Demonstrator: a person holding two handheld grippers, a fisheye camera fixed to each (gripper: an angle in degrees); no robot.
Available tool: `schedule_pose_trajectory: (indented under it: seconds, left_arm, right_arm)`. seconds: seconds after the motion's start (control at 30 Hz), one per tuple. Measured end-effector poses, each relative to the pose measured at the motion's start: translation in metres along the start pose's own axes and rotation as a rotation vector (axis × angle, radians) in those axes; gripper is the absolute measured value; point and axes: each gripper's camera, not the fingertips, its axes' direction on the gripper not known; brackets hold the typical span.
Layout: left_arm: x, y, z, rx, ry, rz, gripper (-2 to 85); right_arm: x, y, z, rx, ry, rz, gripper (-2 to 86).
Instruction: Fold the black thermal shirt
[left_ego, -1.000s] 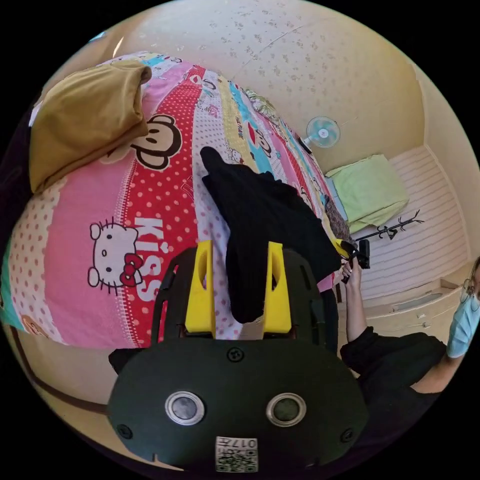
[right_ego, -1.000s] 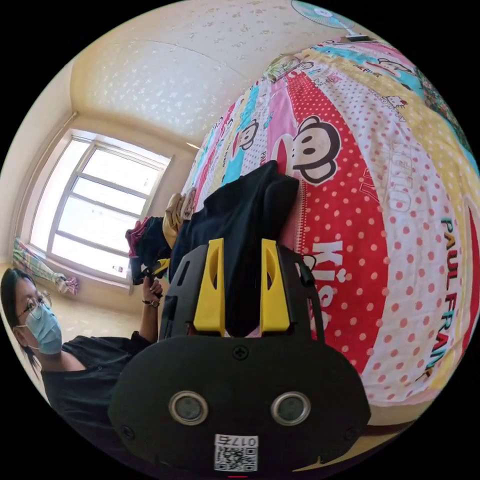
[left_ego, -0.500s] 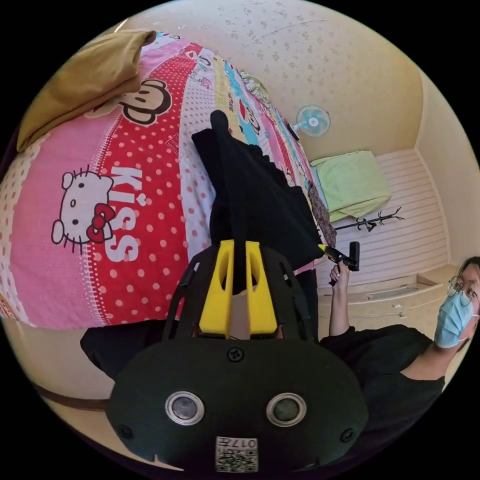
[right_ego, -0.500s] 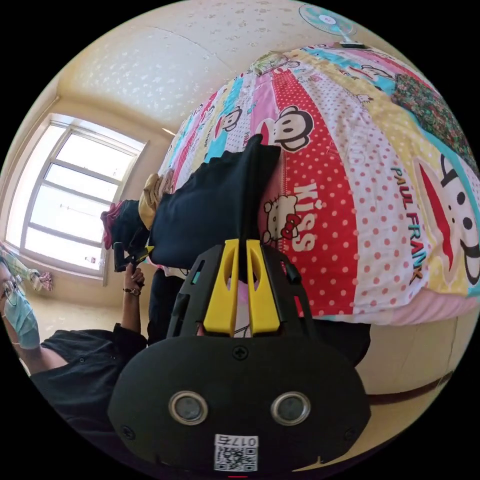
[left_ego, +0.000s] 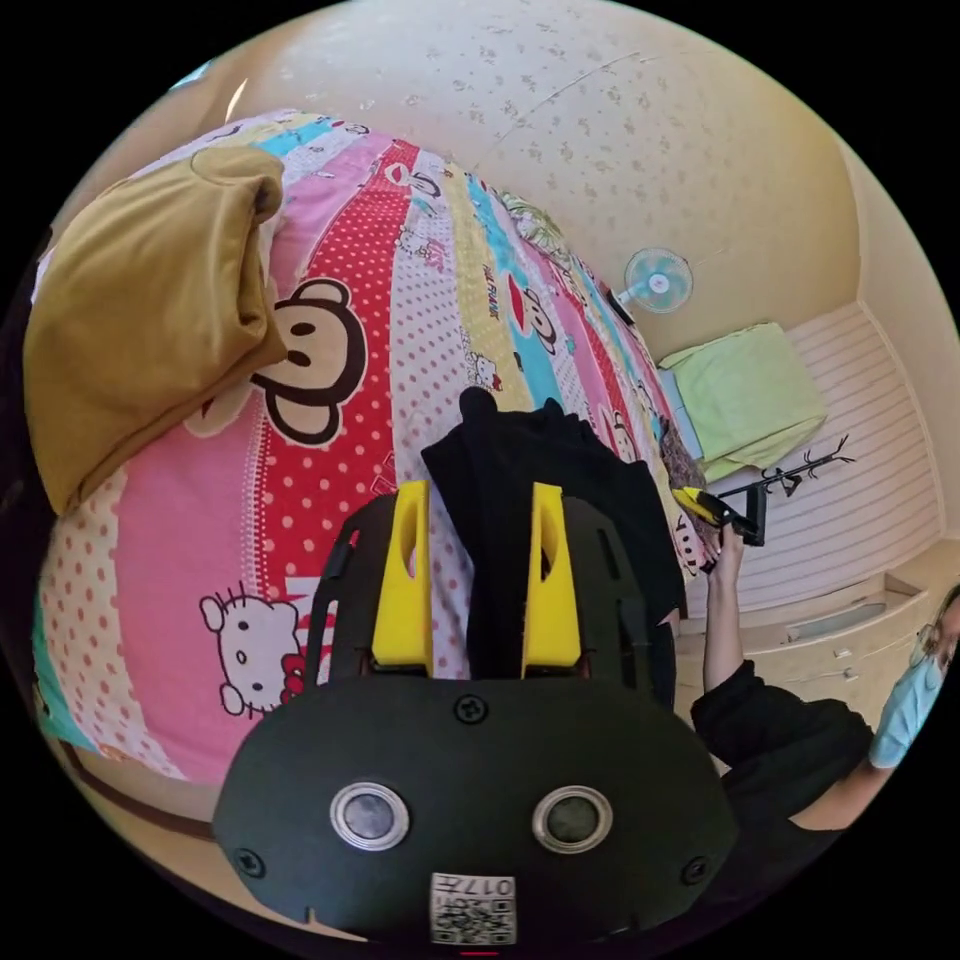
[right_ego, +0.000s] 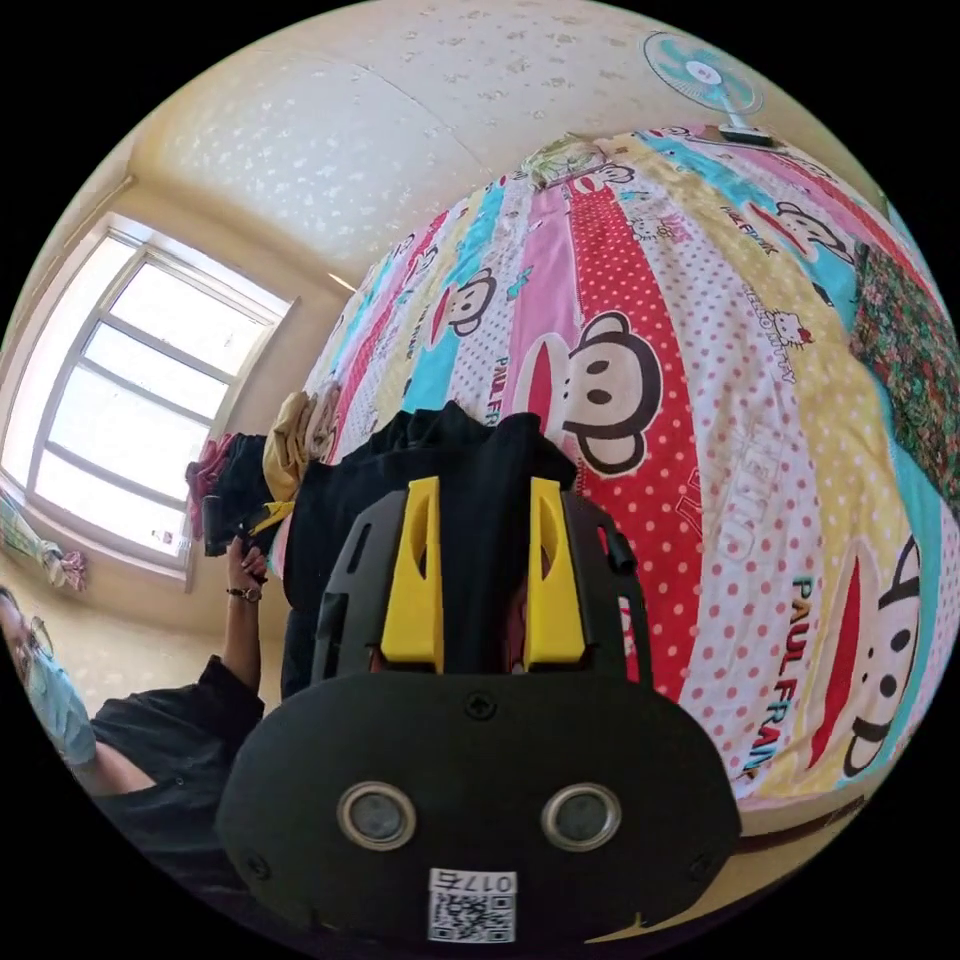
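Now: shirt down on bed

Black shirt (left_ego: 560, 480) bunched on the cartoon-print bed (left_ego: 330, 400), near its edge. Left hand-held gripper (left_ego: 470, 500) released, jaws apart either side of the cloth. Right hand-held gripper (right_ego: 480, 495) likewise released astride it. Mustard-yellow garment (left_ego: 150, 310) well apart.

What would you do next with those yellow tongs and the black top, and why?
Probably close both tongs on the black shirt again. The left tongs and right tongs stand open with cloth between their jaws, and the shirt lies bunched on the patterned bedspread, not flat, so it looks like it needs another fold or smoothing.
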Motion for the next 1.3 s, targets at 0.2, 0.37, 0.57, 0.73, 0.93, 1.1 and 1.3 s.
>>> schedule_pose_trajectory:
  seconds: [0.2,0.37,0.57,0.73,0.93,1.1,1.3]
  left_arm:
    - [0.018,-0.015,0.040,-0.018,0.002,-0.018,9.6]
    - [0.041,0.004,0.016,0.146,0.023,0.061,5.5]
    - [0.051,-0.031,0.032,0.125,-0.083,0.079,4.4]
    - [0.041,-0.026,0.025,0.100,0.004,0.045,5.5]
    - [0.044,0.061,-0.004,0.026,0.020,-0.024,19.2]
    - [0.048,0.136,-0.004,0.038,0.099,-0.107,17.7]
    - [0.040,0.174,0.009,0.071,0.165,-0.213,14.4]
  right_arm:
    - [-0.012,-0.008,0.050,0.000,0.030,0.003,6.4]
    - [-0.036,0.023,0.009,0.233,0.012,-0.037,3.6]
    - [-0.042,-0.017,0.007,0.211,0.061,-0.034,3.6]
    - [-0.035,-0.027,0.017,0.124,0.050,0.062,5.8]
    - [-0.105,0.027,-0.021,0.189,0.013,-0.075,13.1]
    - [-0.176,0.085,0.032,0.077,-0.142,-0.279,12.5]
    - [-0.157,0.155,0.106,0.040,-0.016,-0.300,3.4]
